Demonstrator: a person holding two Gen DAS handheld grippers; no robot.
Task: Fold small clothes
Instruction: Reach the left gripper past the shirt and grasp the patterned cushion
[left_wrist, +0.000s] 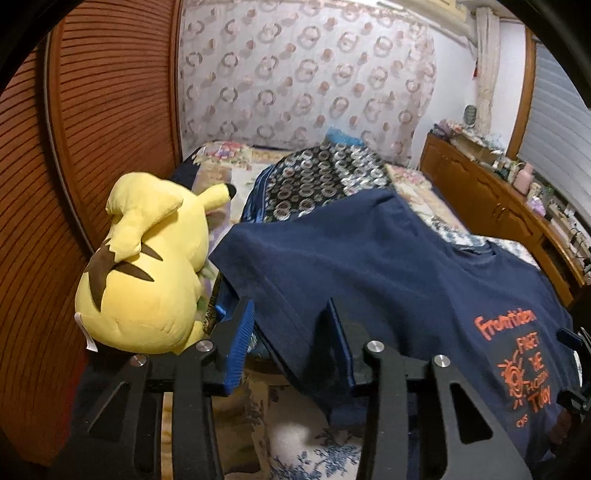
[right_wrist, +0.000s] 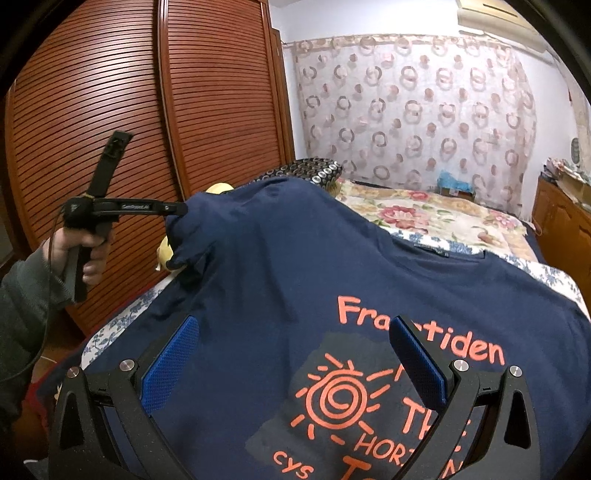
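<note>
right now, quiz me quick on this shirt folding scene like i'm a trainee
1. True or false: the right gripper is shut on the navy t-shirt.
2. What colour is the sun print on the t-shirt? A orange, B white, C green.
3. Fill in: in the left wrist view, the yellow plush toy sits to the ___ of the t-shirt.

Key: 1 false, its jaws stand wide open over the print. 2 A. 3 left.
</note>
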